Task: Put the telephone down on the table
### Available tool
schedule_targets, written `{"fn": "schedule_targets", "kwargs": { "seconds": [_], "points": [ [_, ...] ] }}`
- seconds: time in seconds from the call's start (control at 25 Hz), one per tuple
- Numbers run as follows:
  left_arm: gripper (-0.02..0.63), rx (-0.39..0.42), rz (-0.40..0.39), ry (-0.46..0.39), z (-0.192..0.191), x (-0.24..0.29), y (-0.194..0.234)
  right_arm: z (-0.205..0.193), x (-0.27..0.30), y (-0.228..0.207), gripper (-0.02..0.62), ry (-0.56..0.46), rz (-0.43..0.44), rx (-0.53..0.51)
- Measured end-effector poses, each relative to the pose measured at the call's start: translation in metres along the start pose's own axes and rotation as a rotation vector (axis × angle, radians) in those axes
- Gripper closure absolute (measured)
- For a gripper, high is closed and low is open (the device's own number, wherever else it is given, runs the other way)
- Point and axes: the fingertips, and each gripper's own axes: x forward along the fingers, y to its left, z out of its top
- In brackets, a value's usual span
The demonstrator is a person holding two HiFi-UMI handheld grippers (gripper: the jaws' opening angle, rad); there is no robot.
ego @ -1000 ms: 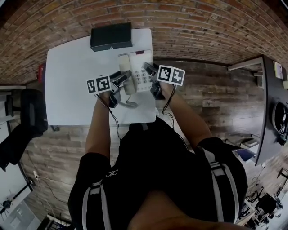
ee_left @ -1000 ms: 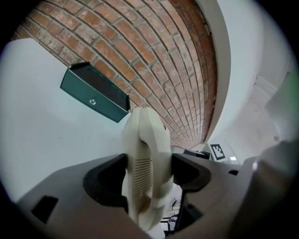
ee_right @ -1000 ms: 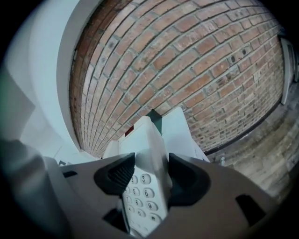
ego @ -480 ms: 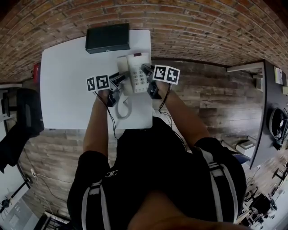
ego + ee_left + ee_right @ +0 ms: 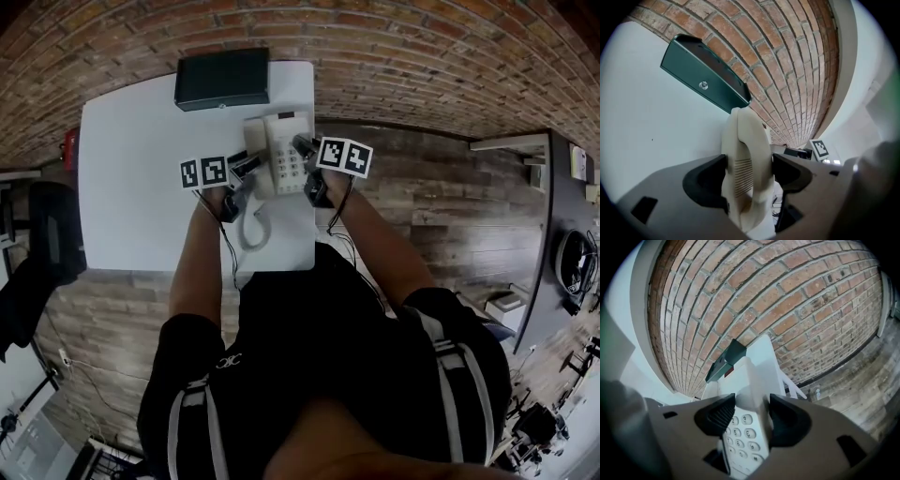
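A cream telephone (image 5: 284, 150) is at the right end of the white table (image 5: 141, 187), just in front of a black box. My left gripper (image 5: 246, 169) is shut on its handset (image 5: 745, 154), which stands on edge between the jaws. My right gripper (image 5: 305, 155) is shut on the right side of the base (image 5: 745, 432), beside the keypad. The coiled cord (image 5: 251, 225) loops over the table towards me. Whether the base rests on the table or hangs just above it I cannot tell.
The black box (image 5: 221, 78) lies at the table's far edge against the brick wall (image 5: 422, 56). The table's right edge (image 5: 313, 187) runs close beside the phone, with wood floor (image 5: 441, 197) beyond. Bare white tabletop stretches left of the phone.
Both grippers keep their hold on the phone. The cord loop has spread out longer over the table towards me. The phone has barely shifted.
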Motion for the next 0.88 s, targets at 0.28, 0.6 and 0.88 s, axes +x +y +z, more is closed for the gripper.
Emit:
{"fn": "schedule_targets", "kwargs": {
  "seconds": [0.28,0.6,0.88],
  "points": [
    [0.284,0.223,0.112,-0.131,0.006,-0.027,0.000,0.022,-0.024,0.005,0.377,-0.113,0.007,-0.095],
    [0.603,0.459,0.444,-0.522,0.053,-0.144,-0.047,0.041,-0.095,0.084,0.597,-0.365,0.079,-0.460],
    [0.604,0.583,0.443,-0.766,0.076,-0.223,-0.148,0.056,-0.175,0.179,0.598,-0.653,0.100,-0.710]
  ]
}}
